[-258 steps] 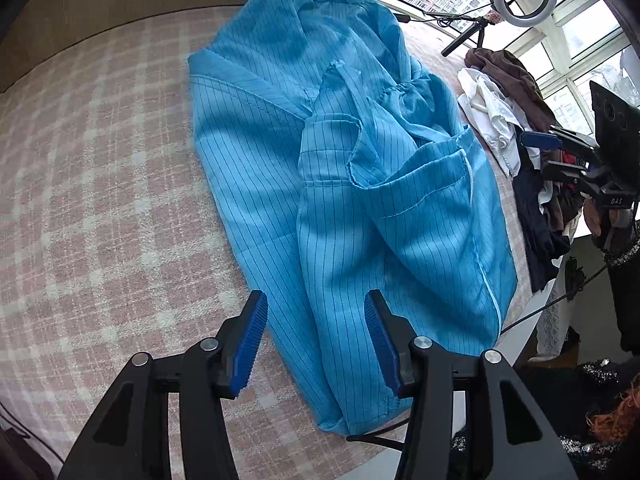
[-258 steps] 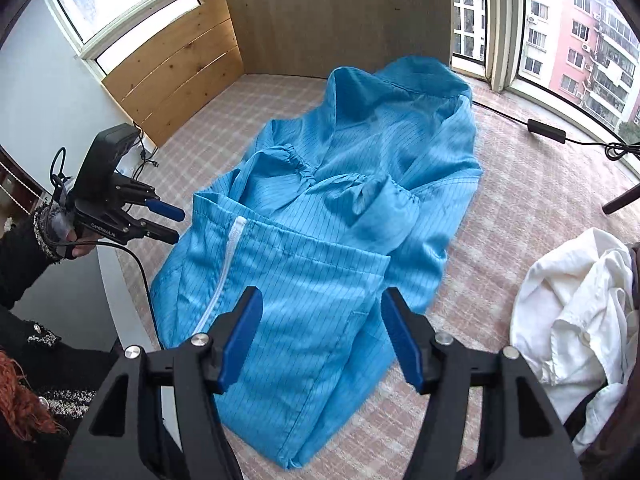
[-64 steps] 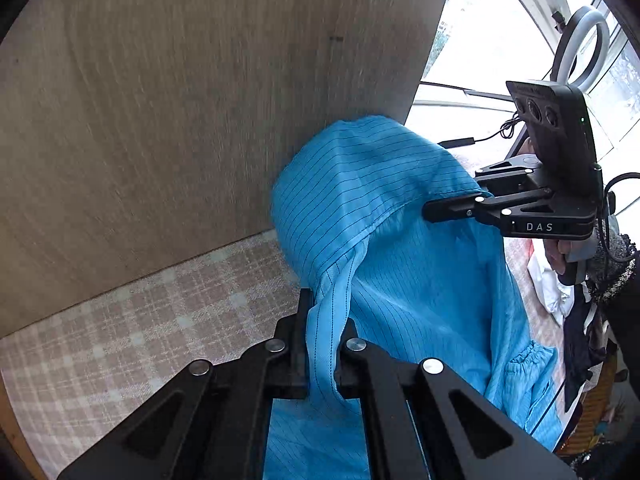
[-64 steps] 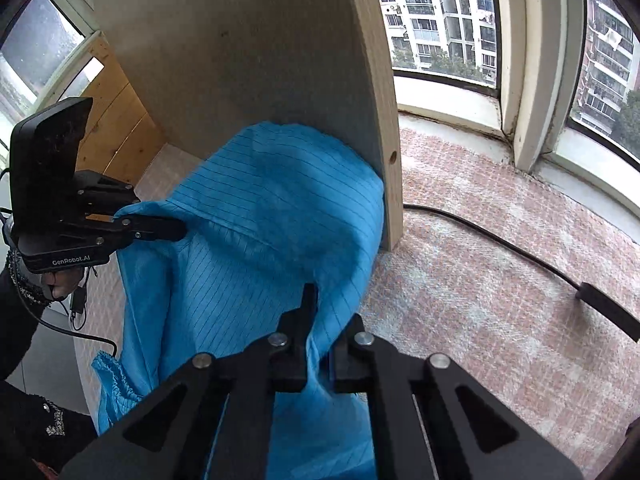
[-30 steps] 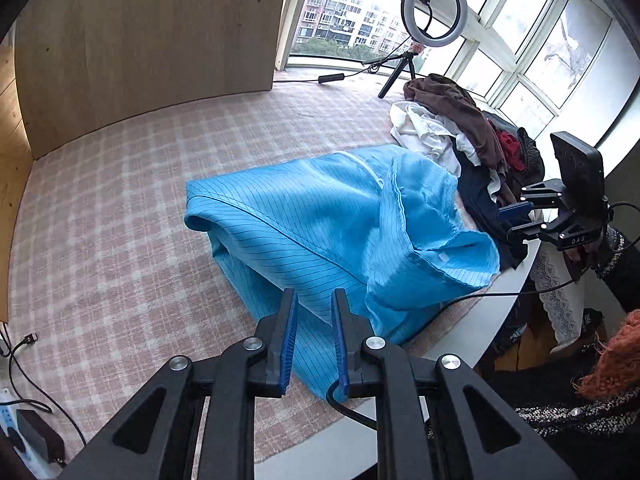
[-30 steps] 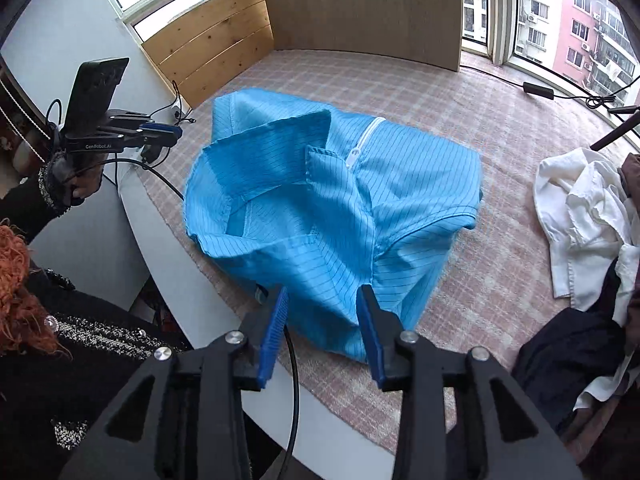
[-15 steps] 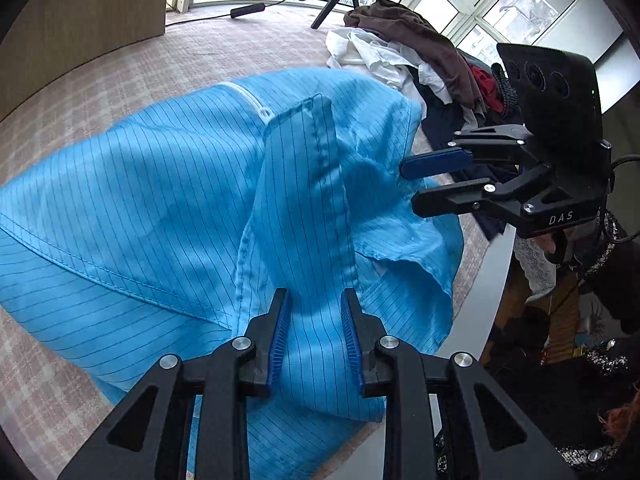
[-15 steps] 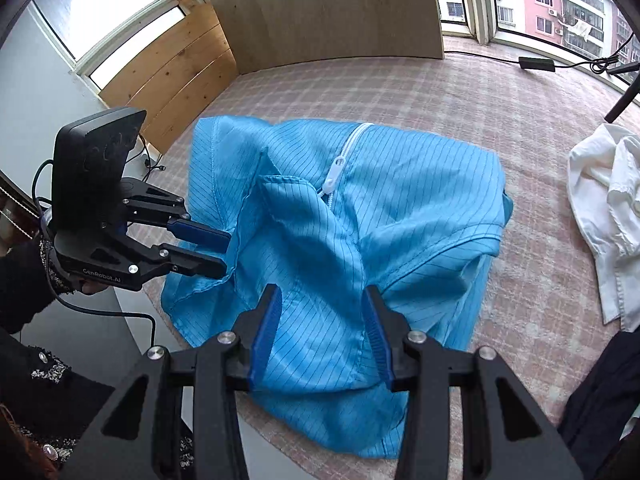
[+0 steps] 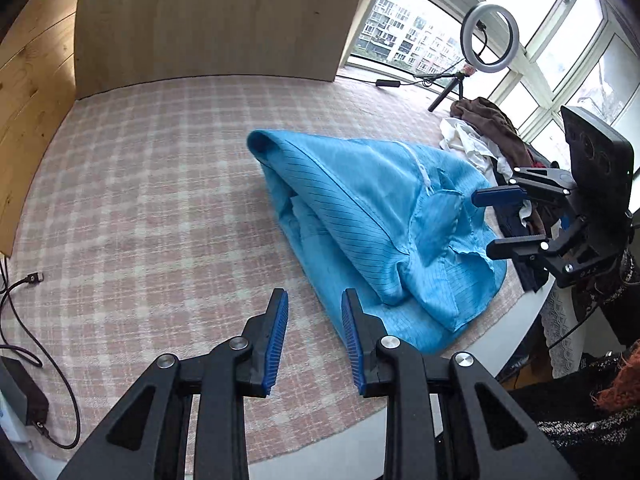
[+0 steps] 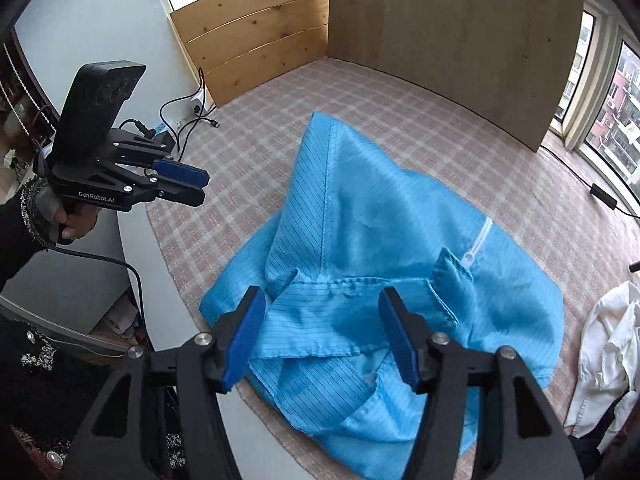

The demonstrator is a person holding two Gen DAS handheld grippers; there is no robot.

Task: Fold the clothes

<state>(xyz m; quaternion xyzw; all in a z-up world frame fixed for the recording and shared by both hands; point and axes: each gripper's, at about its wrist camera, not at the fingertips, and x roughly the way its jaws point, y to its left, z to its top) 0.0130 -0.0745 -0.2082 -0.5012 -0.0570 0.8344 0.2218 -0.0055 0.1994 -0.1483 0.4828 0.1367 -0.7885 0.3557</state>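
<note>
Your left claw [image 9: 314, 338] points steeply down, its blue pads [image 9: 277, 336] a narrow gap apart with nothing between them. Your left hand [image 10: 70, 222] grips its handle, a dark sleeve [image 10: 18, 236] at the wrist. Your right claw [image 10: 322, 332] also tilts down, its jaws opening, wider than the left's, gripping nothing.

Folded garment [image 9: 360, 204] on checked cloth [image 9: 160, 200] near table edge, clothes pile [image 9: 488, 132] right of it, wooden panel [image 9: 208, 20] behind
</note>
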